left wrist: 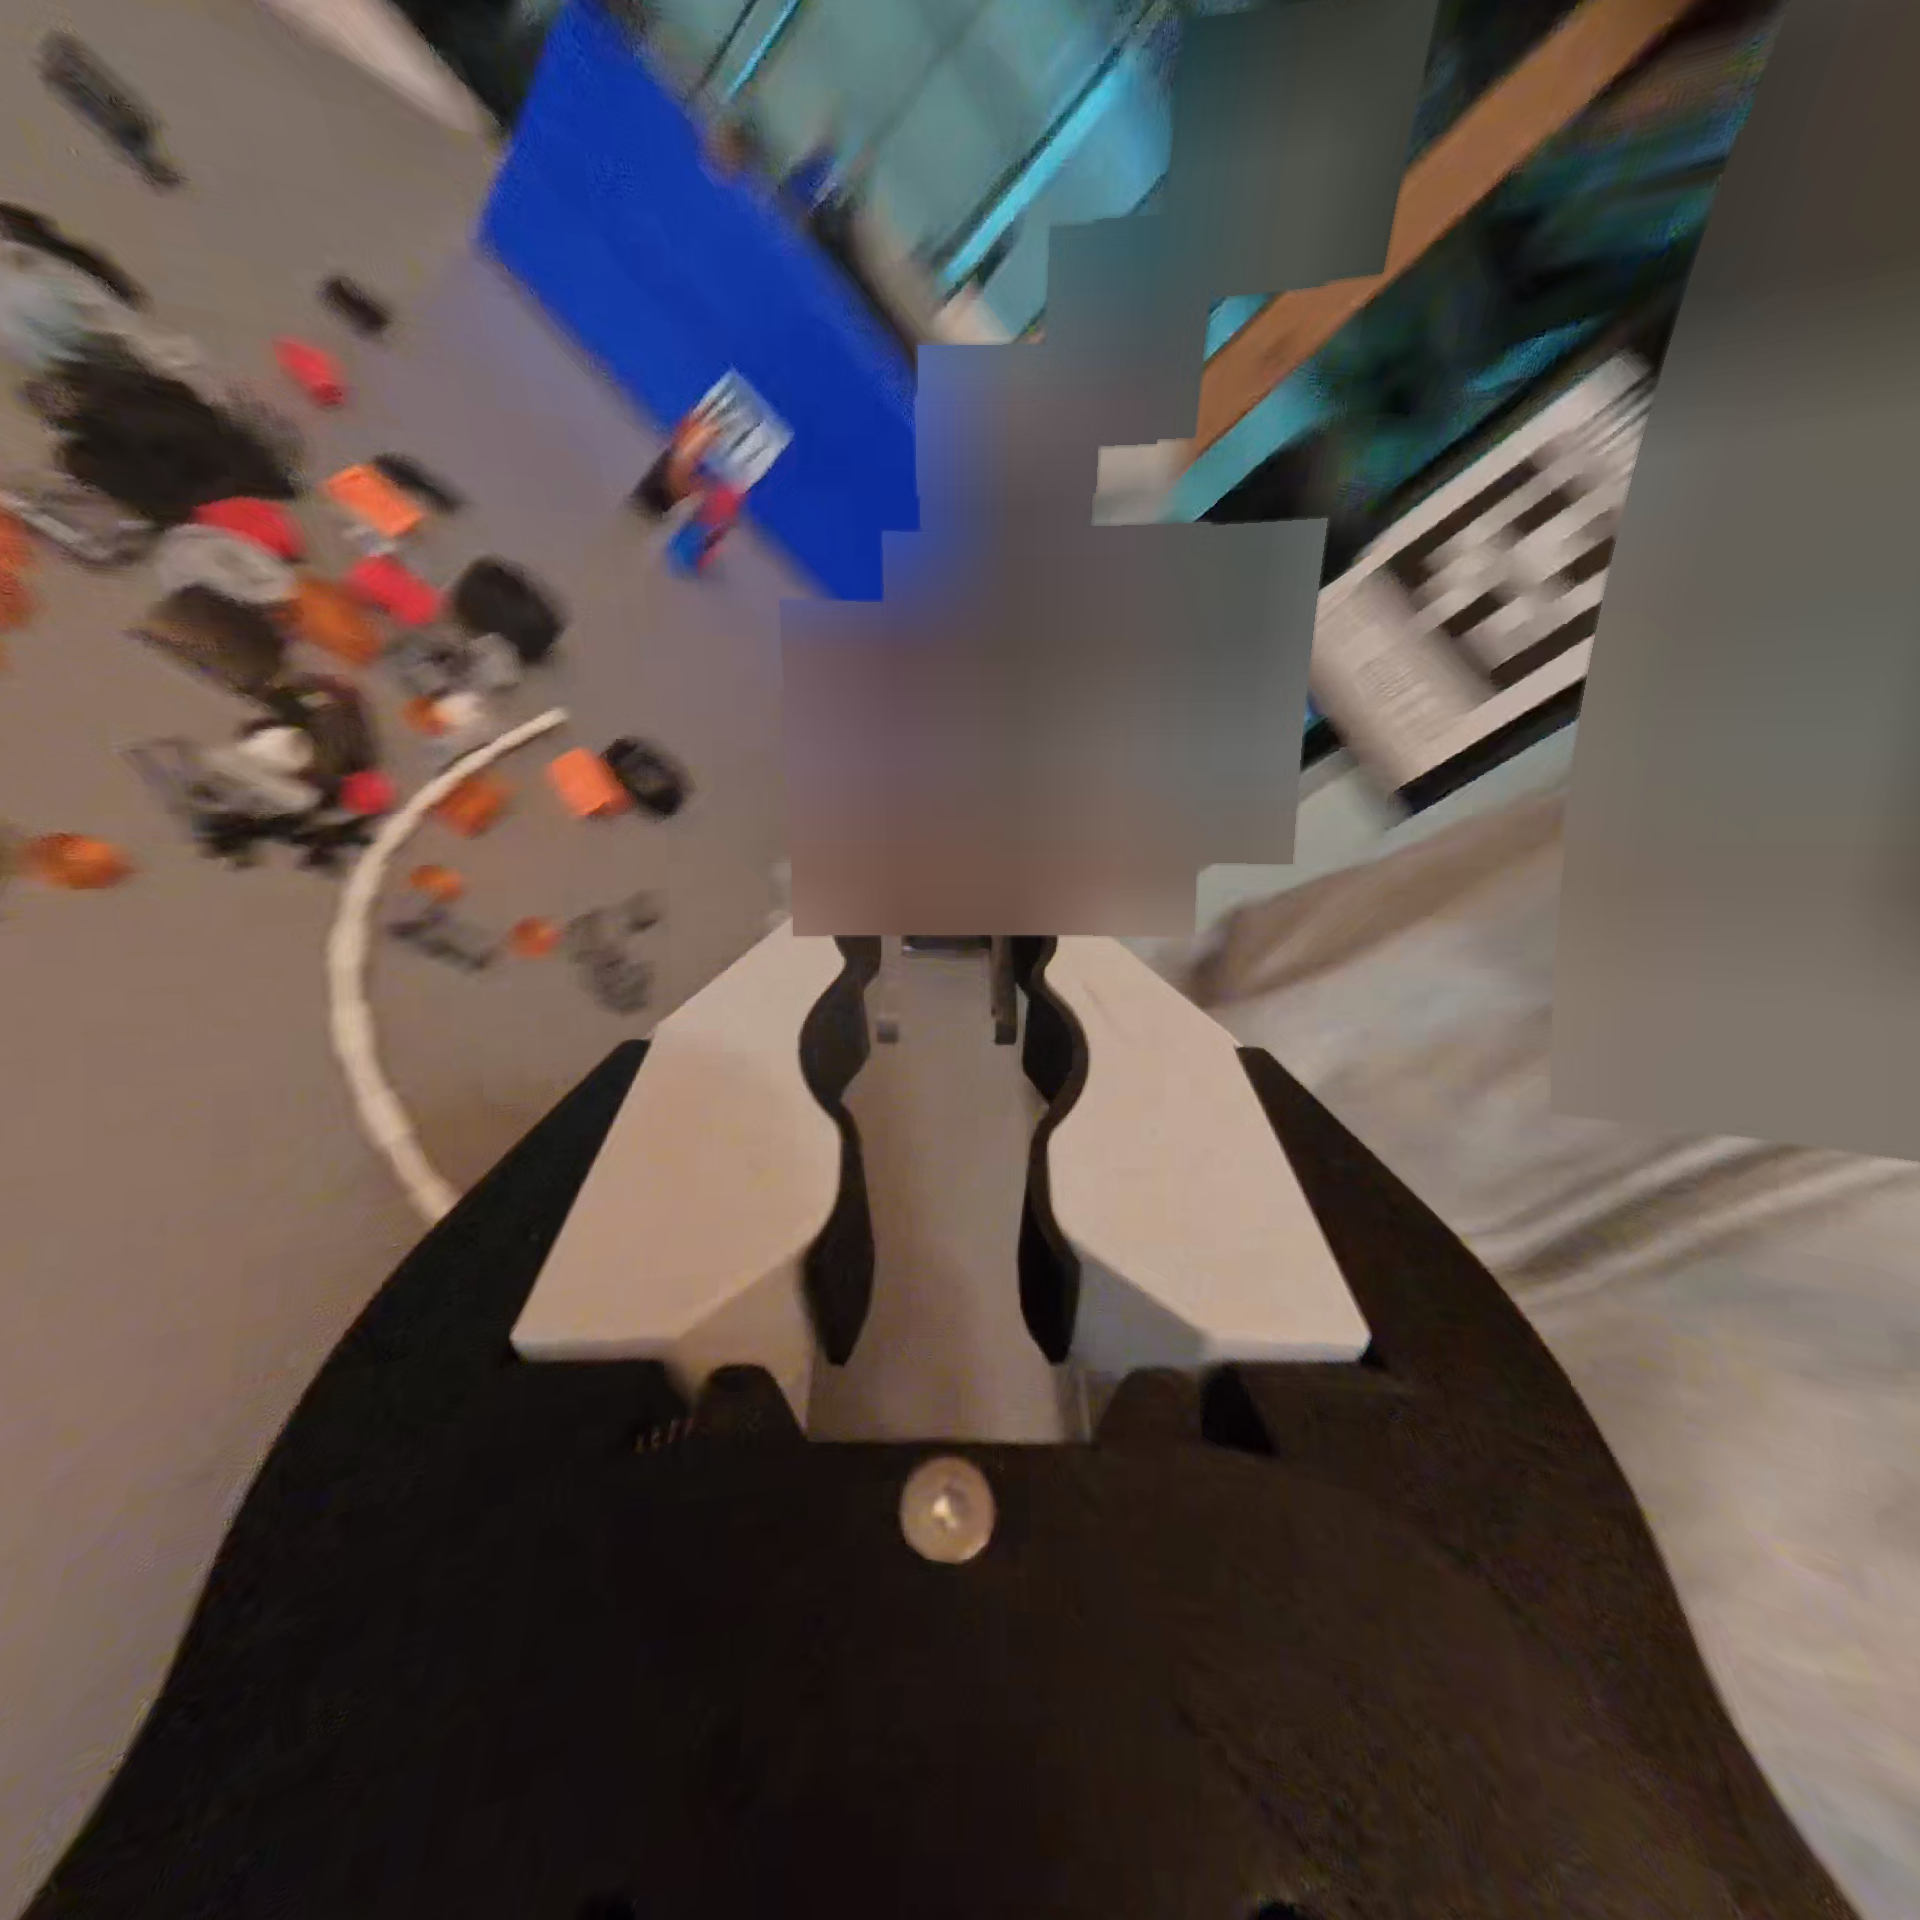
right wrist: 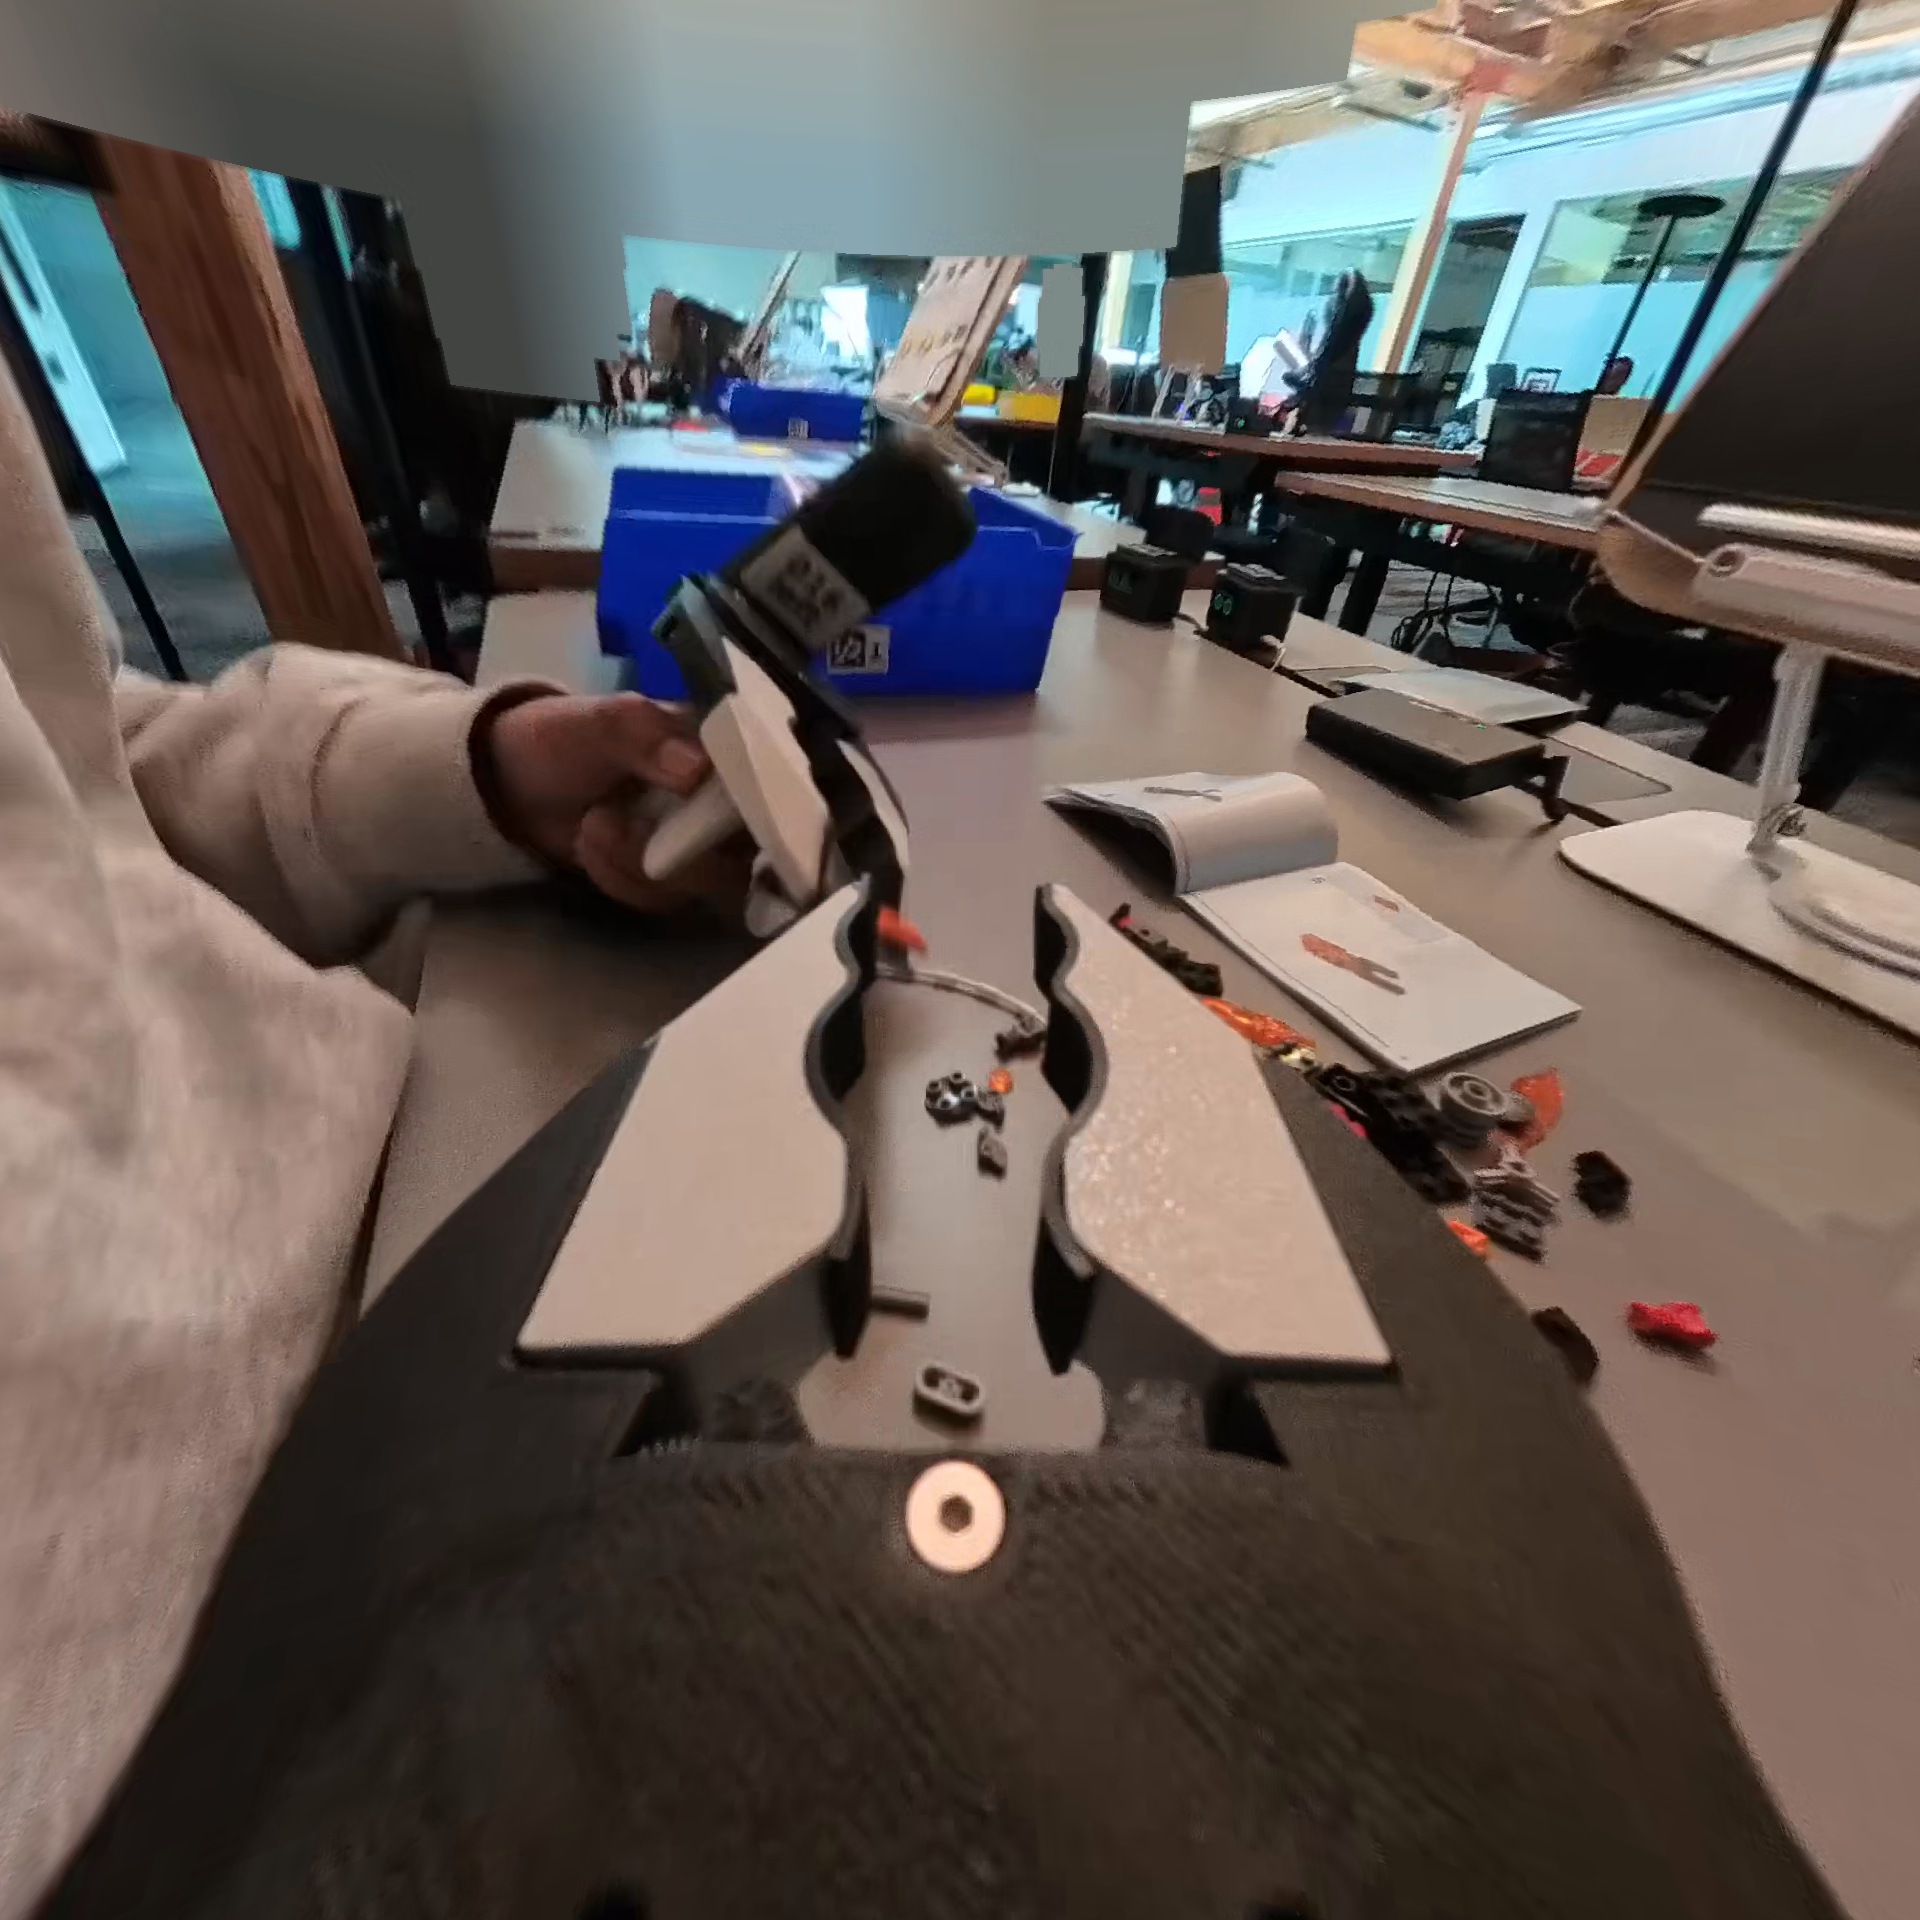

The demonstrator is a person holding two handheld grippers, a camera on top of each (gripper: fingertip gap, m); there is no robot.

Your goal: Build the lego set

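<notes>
At the far left of the right wrist view, a hand (right wrist: 597, 790) held the left gripper (right wrist: 883, 904), its tips nipping a small orange piece (right wrist: 902, 928) (the left camera's own picture was smeared and partly masked). The right gripper (right wrist: 948, 914) stood parted and empty above the grey table (right wrist: 1714, 1299). Loose lego pieces (right wrist: 1455, 1132) lay just right of it, the open instruction booklet (right wrist: 1382, 961) farther right.

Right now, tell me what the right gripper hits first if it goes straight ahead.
Probably the small dark pieces on the table between the open fingers of the right gripper. Beyond them sit a clear tube and the left gripper; depth is unclear.
</notes>
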